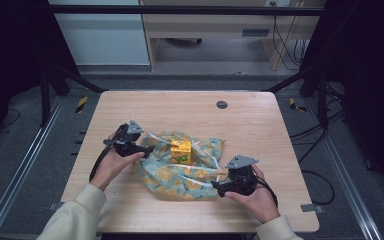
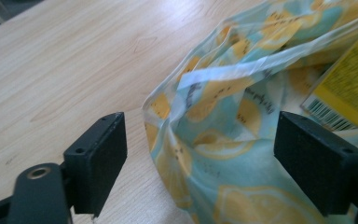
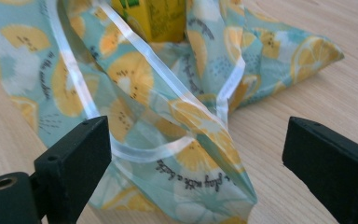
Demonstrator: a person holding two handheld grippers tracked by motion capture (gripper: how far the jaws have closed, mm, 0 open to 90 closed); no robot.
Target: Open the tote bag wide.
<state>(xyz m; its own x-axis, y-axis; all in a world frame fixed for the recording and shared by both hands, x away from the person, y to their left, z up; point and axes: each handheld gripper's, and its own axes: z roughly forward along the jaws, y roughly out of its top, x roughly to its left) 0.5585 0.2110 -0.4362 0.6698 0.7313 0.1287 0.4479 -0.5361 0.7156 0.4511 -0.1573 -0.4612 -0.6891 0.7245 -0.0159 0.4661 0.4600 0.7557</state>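
Note:
A pale blue-green bag (image 1: pixel 180 175) printed with lemon slices lies crumpled on the wooden table (image 1: pixel 180 107). A yellow carton (image 1: pixel 181 151) stands in it near the middle. My left gripper (image 1: pixel 147 150) is at the bag's left end, jaws open. In the left gripper view the bag's edge (image 2: pixel 223 140) lies between the left gripper's (image 2: pixel 203 140) spread jaws, untouched, with the carton (image 2: pixel 349 88) at the right. My right gripper (image 1: pixel 217 189) is open at the bag's front right corner. In the right gripper view that corner (image 3: pixel 205 172) and a clear handle strip lie between the right gripper's (image 3: pixel 198 140) jaws, below the carton (image 3: pixel 158 18).
A round dark grommet (image 1: pixel 222 104) sits in the table's far edge. Black frame posts (image 1: pixel 47 85) stand at both sides, with cables on the floor at the right (image 1: pixel 310 145). A desk (image 1: pixel 205 30) stands beyond the table.

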